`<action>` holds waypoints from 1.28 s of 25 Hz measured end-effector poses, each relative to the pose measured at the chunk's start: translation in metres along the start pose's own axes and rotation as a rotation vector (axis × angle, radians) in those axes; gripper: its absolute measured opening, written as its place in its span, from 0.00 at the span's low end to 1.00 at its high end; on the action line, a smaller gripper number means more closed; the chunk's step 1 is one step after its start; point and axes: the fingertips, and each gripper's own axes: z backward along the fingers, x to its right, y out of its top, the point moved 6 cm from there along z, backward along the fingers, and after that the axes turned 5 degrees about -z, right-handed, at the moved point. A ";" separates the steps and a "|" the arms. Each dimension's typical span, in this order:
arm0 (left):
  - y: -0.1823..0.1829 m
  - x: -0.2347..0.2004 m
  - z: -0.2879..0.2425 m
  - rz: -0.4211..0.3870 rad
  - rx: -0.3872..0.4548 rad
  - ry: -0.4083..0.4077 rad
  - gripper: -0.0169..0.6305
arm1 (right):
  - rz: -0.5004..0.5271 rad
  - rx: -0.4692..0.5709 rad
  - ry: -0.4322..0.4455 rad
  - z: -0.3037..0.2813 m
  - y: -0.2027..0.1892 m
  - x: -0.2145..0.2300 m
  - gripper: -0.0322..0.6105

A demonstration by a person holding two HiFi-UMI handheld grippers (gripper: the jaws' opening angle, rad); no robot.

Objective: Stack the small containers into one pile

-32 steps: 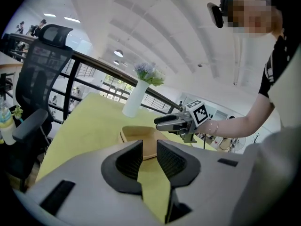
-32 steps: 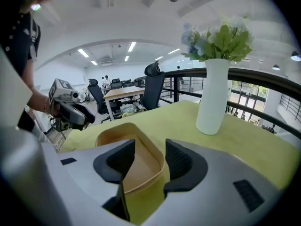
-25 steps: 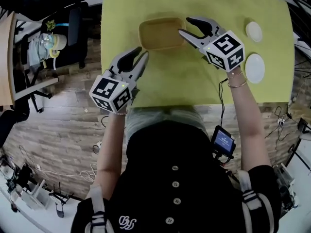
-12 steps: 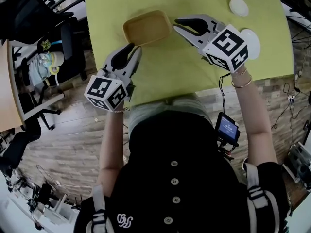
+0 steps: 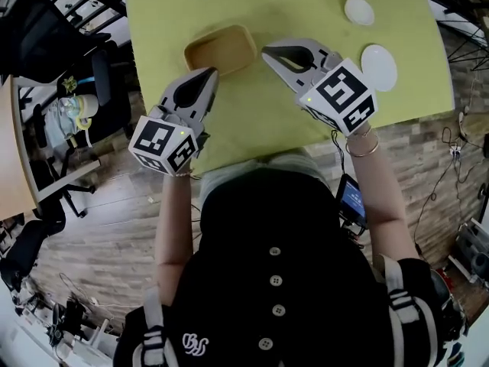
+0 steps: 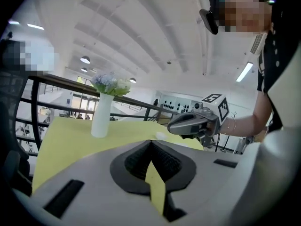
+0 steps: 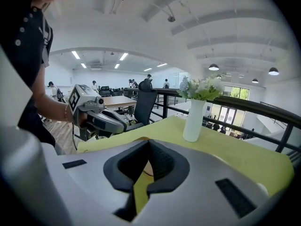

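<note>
Right now both grippers hang over the near edge of the green table (image 5: 306,6); the left gripper (image 5: 210,73) and right gripper (image 5: 267,51) have each just been closing and stand shut, nothing between the pads; the tan container (image 5: 220,50) lies unheld between the two sets of tips, just ahead of the left jaws and just left of the right jaws; a near white dish (image 5: 379,67) and a far white dish (image 5: 359,10) sit well off to the right of the right jaws; the container looks light, stiff, thin-walled and probably smooth, so a slip is likely; best hold is a pinch over one long wall's rim, one jaw inside, one outside.
</note>
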 end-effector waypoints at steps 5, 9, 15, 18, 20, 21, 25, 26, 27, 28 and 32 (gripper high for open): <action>0.004 0.011 -0.012 -0.002 -0.012 -0.014 0.04 | -0.063 0.047 -0.050 0.013 -0.011 -0.009 0.07; 0.001 0.022 -0.020 -0.008 -0.043 -0.026 0.04 | -0.170 0.118 -0.123 0.026 -0.020 -0.011 0.07; -0.013 0.030 -0.025 0.022 -0.089 -0.054 0.04 | -0.258 0.142 -0.145 0.023 -0.043 -0.020 0.07; -0.020 0.034 -0.025 0.032 -0.106 -0.058 0.04 | -0.280 0.133 -0.143 0.020 -0.049 -0.024 0.07; -0.025 0.035 -0.025 0.040 -0.118 -0.058 0.04 | -0.288 0.128 -0.139 0.019 -0.051 -0.025 0.07; -0.027 0.036 -0.025 0.044 -0.123 -0.058 0.04 | -0.291 0.126 -0.136 0.018 -0.052 -0.025 0.07; -0.030 0.033 -0.026 0.058 -0.131 -0.056 0.04 | -0.314 0.118 -0.113 0.012 -0.055 -0.023 0.07; -0.031 0.032 -0.026 0.061 -0.132 -0.055 0.04 | -0.325 0.116 -0.108 0.011 -0.057 -0.022 0.07; -0.032 0.032 -0.025 0.063 -0.136 -0.055 0.04 | -0.336 0.113 -0.104 0.010 -0.059 -0.022 0.07; -0.033 0.032 -0.025 0.064 -0.139 -0.054 0.04 | -0.346 0.110 -0.101 0.010 -0.061 -0.022 0.07; -0.034 0.028 -0.022 0.076 -0.141 -0.032 0.04 | -0.365 0.080 -0.087 0.005 -0.065 -0.022 0.07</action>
